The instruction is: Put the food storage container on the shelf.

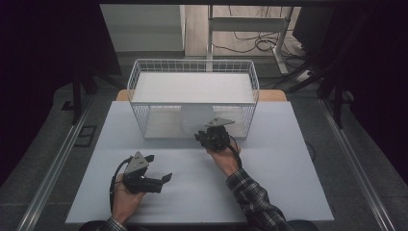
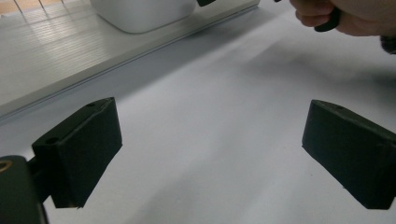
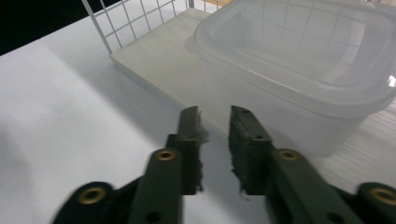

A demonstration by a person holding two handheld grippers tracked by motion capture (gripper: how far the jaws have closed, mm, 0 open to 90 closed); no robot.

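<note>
Tub (image 3: 299,70) sits on the lower shelf of the wire rack (image 1: 139,77), at its open front. Right gripper (image 3: 215,135), just before the tub, jaws slightly parted (nothing between them). Left gripper (image 2: 210,149) spread wide over the table (image 1: 288,159), empty.

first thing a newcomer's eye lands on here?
Probably the white wire basket at the far side of the pale table, open toward the person, with a translucent plastic container on its lower shelf. Next, the right gripper just in front of that container, jaws slightly apart with nothing between them. The left gripper sits nearer the person, jaws wide open.
</note>
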